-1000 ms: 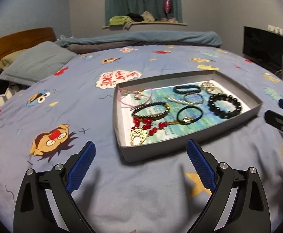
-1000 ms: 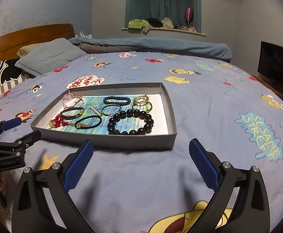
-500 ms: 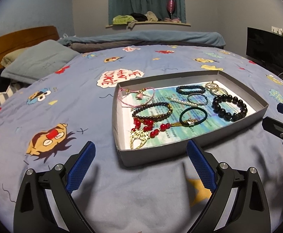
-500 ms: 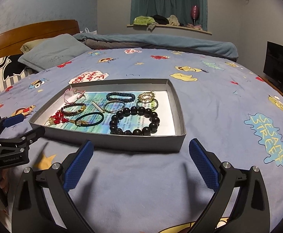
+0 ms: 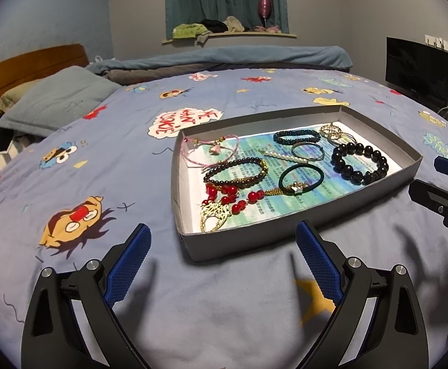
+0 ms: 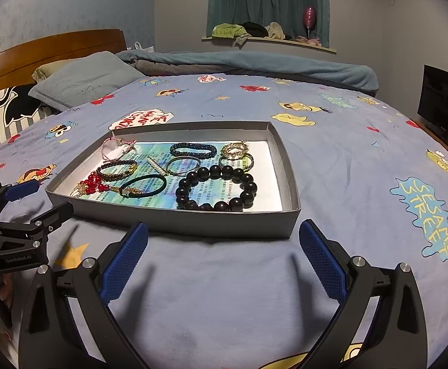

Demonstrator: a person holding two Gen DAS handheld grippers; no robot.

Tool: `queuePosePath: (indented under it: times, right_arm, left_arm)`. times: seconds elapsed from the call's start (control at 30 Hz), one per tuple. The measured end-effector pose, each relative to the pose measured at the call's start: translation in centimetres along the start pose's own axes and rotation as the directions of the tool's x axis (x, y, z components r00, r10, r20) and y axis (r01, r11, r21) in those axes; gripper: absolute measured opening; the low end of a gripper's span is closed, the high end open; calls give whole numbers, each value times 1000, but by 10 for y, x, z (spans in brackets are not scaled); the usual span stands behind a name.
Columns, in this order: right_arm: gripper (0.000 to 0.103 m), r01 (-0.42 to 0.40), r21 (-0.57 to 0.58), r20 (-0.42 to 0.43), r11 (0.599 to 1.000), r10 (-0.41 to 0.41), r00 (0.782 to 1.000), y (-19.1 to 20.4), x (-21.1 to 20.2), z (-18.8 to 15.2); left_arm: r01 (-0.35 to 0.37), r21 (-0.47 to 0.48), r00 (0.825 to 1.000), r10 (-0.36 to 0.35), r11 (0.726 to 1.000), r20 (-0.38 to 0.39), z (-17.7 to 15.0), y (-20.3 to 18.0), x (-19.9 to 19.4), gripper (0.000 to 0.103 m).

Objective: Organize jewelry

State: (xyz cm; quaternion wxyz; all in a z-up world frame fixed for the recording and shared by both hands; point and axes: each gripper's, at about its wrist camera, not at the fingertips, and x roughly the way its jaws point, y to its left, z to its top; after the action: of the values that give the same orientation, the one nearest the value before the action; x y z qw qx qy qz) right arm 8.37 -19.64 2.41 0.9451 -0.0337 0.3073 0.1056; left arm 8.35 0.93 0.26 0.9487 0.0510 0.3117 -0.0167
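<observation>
A shallow grey box lid (image 5: 242,240) (image 6: 224,220) lies on the bed and holds several pieces of jewelry: a big black bead bracelet (image 5: 359,161) (image 6: 216,187), a red bead piece with a gold pendant (image 5: 224,200), a dark green band (image 5: 300,178), a brown bead bracelet (image 5: 236,172), a pink cord (image 5: 208,150). My left gripper (image 5: 221,264) is open and empty, just short of the lid's near corner. My right gripper (image 6: 221,261) is open and empty in front of the lid's near wall.
The bed has a blue cartoon-print sheet (image 6: 362,160), with pillows (image 5: 55,98) and a wooden headboard (image 6: 49,46) to the left and a rolled duvet (image 5: 224,58) at the far side. A black TV (image 5: 417,73) stands at the right.
Both views have tilted and drawn slightly nearer to the lid. Both grippers have stayed open, and the jewelry has not moved.
</observation>
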Motion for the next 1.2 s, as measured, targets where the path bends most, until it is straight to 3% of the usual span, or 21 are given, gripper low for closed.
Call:
queuePosePath:
  times: [1.2]
  right_arm:
    - [97,3,-1,-2,1000,-3,1000,-1,1,-2]
  left_arm:
    - [13,24,1000,-13,1000,0,-1,-6,0,95]
